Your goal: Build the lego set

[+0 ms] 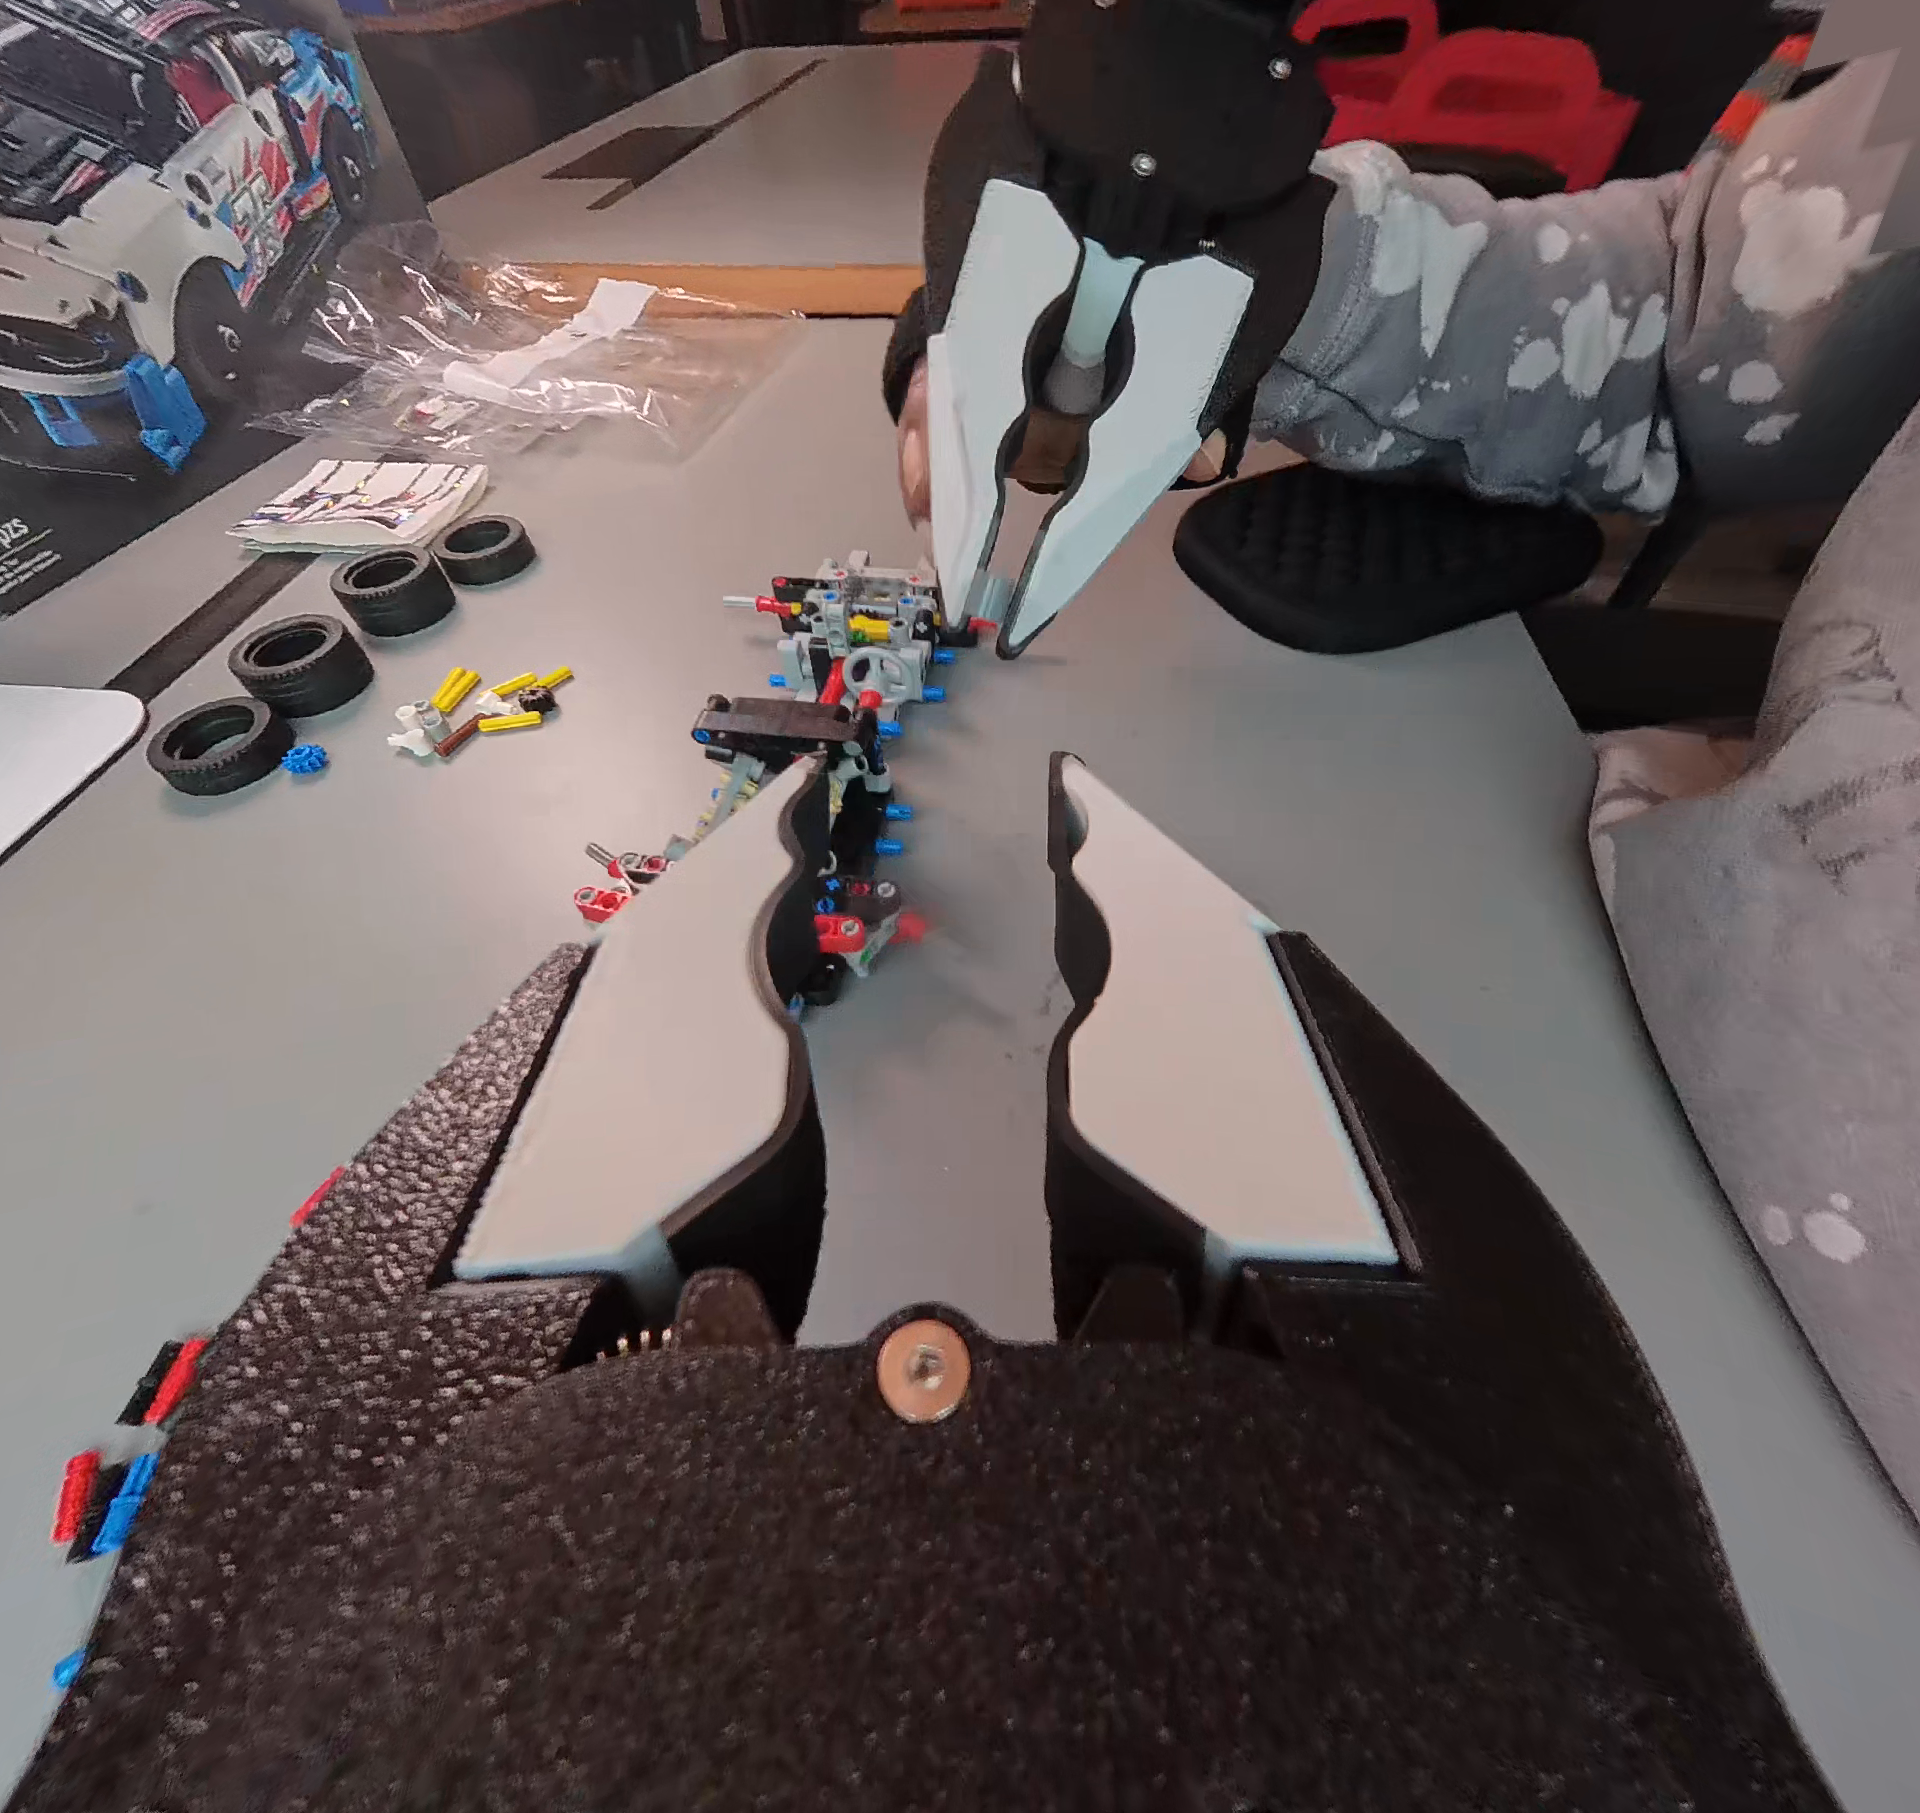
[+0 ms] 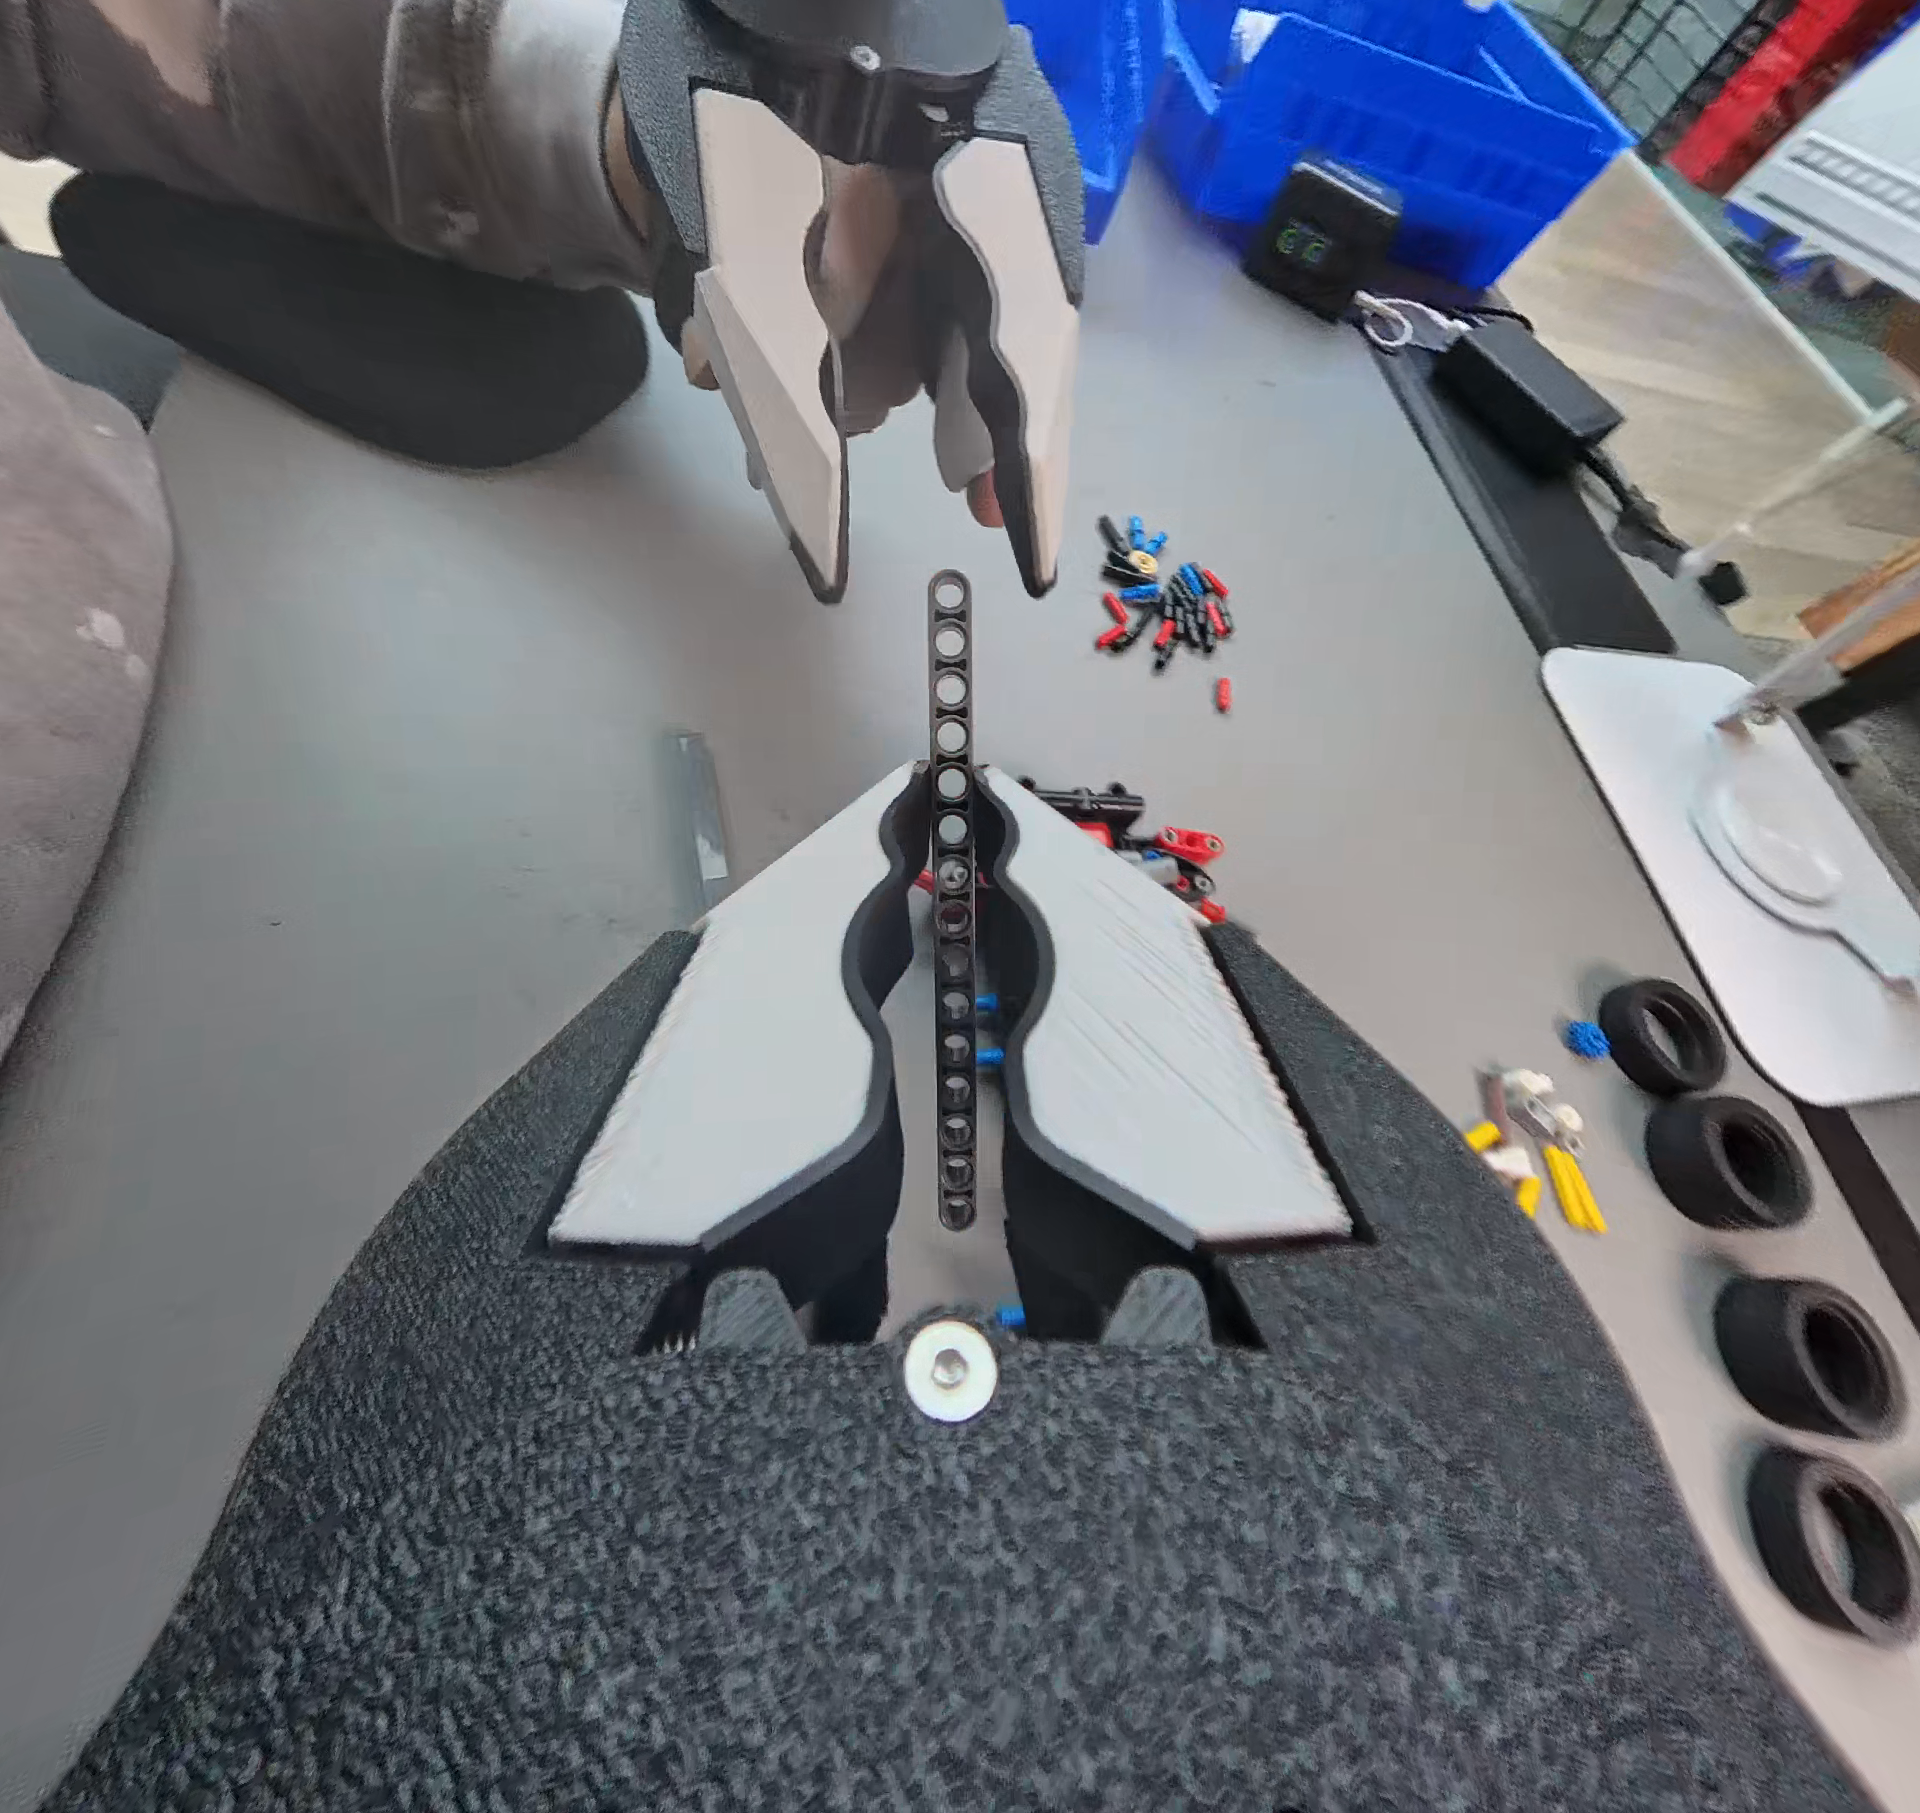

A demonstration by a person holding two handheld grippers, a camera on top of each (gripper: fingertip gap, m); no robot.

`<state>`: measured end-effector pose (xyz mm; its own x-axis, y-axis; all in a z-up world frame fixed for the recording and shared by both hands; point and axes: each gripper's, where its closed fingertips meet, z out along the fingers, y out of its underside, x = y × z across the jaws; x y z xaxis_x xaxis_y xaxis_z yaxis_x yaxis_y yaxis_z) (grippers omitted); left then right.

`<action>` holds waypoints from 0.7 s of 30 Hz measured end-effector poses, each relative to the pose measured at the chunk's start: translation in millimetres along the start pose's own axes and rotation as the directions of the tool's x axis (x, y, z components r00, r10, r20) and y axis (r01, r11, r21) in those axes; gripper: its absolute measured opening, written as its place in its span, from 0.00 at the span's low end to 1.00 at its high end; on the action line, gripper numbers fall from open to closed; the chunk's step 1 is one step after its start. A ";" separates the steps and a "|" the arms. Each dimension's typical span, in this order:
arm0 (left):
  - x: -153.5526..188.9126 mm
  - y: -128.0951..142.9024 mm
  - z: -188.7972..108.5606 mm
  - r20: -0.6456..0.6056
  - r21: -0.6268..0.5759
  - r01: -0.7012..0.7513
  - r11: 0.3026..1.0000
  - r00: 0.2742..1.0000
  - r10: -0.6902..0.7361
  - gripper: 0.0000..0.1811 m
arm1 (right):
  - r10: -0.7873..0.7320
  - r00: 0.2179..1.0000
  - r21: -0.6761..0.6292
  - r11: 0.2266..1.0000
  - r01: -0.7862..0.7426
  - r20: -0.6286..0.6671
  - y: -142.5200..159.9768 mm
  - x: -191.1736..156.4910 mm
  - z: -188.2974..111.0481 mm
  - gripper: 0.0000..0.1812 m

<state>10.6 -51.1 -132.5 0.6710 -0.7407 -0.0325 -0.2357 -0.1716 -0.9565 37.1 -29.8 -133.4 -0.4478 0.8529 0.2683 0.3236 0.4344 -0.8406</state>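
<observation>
Clearly, a long black holed beam [image 2: 951, 890] is clamped by the right hand-held gripper [image 2: 951, 797] above the chassis assembly [image 1: 831, 714] on the bench [image 1: 1195, 828]; the left hand-held gripper [image 1: 935, 776] is spread wide, empty. Loose pins [image 2: 1169, 600] are seen only from the right wrist.

Grippers: left gripper [image 1: 935, 776] and right gripper [image 2: 951, 787], textured black bodies, pale grey fingers, one silver screw each.
Sleeves: grey, pale-blotched sleeve [image 1: 1507, 329].
</observation>
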 end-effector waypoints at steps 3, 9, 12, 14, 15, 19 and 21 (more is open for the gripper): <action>17.0 12.9 4.9 -0.032 -0.042 -0.043 0.998 0.999 0.042 0.22 | -0.043 0.996 -0.018 0.999 0.044 0.072 -0.4 -16.7 25.6 0.03; 29.1 22.2 10.2 -0.081 -0.084 -0.088 0.993 0.993 0.081 0.05 | -0.051 0.985 -0.065 0.996 0.063 0.162 5.4 -35.9 44.1 0.04; 28.9 28.8 12.6 -0.077 -0.117 -0.119 0.986 0.991 0.110 0.04 | -0.010 0.987 -0.069 0.997 0.021 0.162 11.5 -37.6 46.7 0.04; 23.9 24.4 7.8 -0.067 -0.097 -0.114 0.989 0.992 0.107 0.04 | 0.019 0.993 -0.047 0.999 -0.013 0.118 9.8 -28.8 43.8 0.07; 16.4 19.7 0.5 -0.044 -0.082 -0.104 0.991 0.994 0.101 0.04 | 0.028 0.997 -0.040 0.999 -0.025 0.079 9.2 -19.8 39.4 0.14; -62.2 -15.9 -84.0 0.337 -0.018 -0.109 0.994 0.935 0.108 0.04 | 0.096 0.995 0.040 0.995 -0.096 -0.005 -1.2 8.3 5.7 0.21; -112.3 -28.8 -165.5 0.653 -0.042 -0.090 0.995 0.751 0.095 0.04 | 0.098 0.995 0.022 0.995 -0.099 0.023 2.7 6.3 -5.1 0.18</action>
<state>-174.3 -70.5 -53.3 0.9407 -0.1483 -0.3050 -0.3244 -0.1317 -0.9367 39.4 -21.8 -131.6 -0.4328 0.8846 0.1736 0.3481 0.3416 -0.8730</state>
